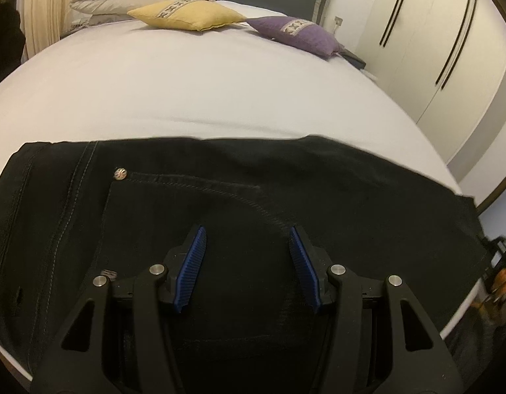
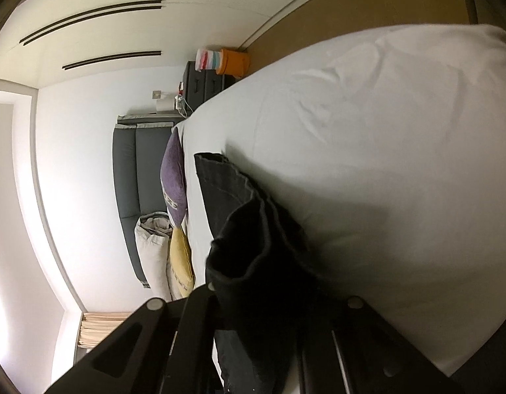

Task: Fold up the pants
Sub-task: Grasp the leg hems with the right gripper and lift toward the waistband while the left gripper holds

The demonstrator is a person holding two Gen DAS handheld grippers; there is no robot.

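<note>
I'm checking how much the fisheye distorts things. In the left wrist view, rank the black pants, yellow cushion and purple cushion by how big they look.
1. Black pants, by far the largest, though nearest the camera.
2-3. Yellow cushion and purple cushion look about alike; I won't rank them.

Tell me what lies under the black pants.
The black pants lie on the bed's white sheet, visible around them. The sheet directly beneath is covered, so anything there cannot be seen.

Bare sheet (image 1: pixel 194 98) beyond pants (image 1: pixel 286 190); yellow cushion (image 1: pixel 187 13), purple cushion (image 1: pixel 295 34) far.
</note>
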